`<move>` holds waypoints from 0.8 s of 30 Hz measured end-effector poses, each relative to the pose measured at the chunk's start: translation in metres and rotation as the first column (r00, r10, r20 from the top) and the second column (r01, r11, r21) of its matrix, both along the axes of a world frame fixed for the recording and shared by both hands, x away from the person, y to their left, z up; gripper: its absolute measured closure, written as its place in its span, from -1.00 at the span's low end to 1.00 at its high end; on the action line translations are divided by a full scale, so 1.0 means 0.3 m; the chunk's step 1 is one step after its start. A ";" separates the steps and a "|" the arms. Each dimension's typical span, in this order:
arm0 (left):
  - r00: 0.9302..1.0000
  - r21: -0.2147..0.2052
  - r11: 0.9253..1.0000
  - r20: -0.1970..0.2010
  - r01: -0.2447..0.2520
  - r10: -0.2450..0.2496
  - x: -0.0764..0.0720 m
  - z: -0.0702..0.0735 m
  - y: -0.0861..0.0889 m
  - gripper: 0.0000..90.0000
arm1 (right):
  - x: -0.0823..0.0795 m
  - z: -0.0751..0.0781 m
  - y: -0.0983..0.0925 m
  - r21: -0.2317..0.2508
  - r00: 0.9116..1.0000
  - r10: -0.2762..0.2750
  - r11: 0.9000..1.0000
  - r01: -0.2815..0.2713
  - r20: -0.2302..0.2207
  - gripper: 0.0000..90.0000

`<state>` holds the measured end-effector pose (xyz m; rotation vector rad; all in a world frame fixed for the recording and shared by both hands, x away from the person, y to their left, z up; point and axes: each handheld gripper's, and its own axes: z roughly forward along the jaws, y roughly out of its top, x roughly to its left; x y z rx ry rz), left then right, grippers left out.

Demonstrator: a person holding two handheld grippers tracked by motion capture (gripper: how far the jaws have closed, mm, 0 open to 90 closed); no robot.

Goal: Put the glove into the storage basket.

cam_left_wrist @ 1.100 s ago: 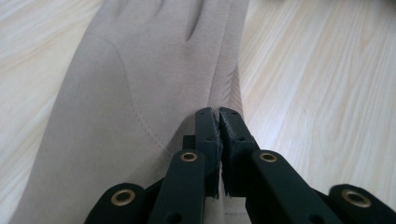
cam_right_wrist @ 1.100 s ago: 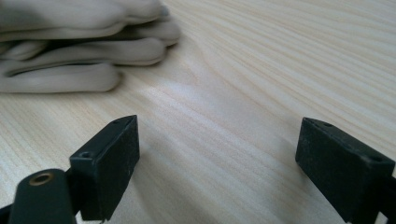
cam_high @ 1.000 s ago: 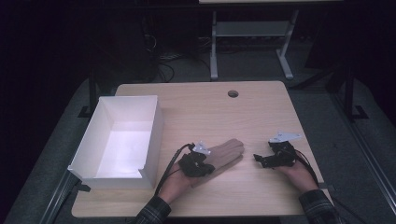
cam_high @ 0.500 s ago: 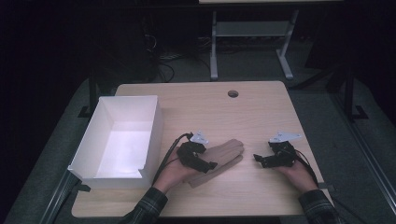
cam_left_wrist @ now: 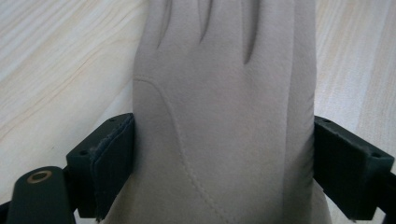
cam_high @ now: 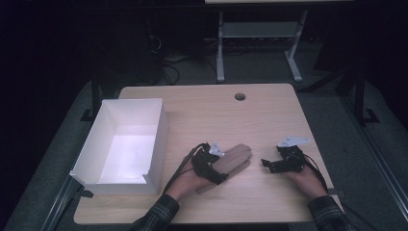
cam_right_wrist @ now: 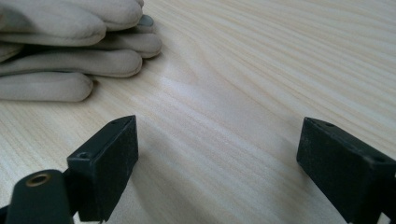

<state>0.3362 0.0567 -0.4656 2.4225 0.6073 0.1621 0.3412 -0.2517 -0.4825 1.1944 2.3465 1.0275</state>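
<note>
The left gripper (cam_left_wrist: 224,154), its jaws just opened wide, straddled the beige glove (cam_left_wrist: 224,93) lying flat on the wooden table (cam_high: 269,115), the right gripper (cam_right_wrist: 217,163) gaped empty nearby, and the white box (cam_high: 122,142) stood beyond.

Open white cardboard box (cam_high: 126,142) blocks the worktop's (cam_high: 269,110) left side; its right wall stands just beside the left gripper (cam_high: 210,161). Beige fabric glove (cam_high: 234,160) lies flat btwn both grippers, low obstacle. Bare wood w/ free passage across the far half and btwn glove fingertips and right gripper (cam_high: 269,164).
</note>
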 end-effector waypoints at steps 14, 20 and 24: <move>0.999 -0.025 0.999 -0.005 0.043 -0.044 -0.031 0.020 0.002 0.33 | -0.001 0.000 0.002 0.005 1.000 -0.006 1.000 0.006 -0.002 -0.72; 0.999 -0.023 0.999 -0.045 0.023 -0.024 -0.021 0.032 0.001 0.46 | -0.003 0.000 0.002 0.005 1.000 -0.010 1.000 0.010 0.000 -0.72; 0.999 -0.030 1.000 -0.054 -0.003 0.002 -0.017 0.055 0.008 0.46 | -0.003 0.000 0.003 0.006 1.000 -0.011 1.000 0.011 0.002 -0.72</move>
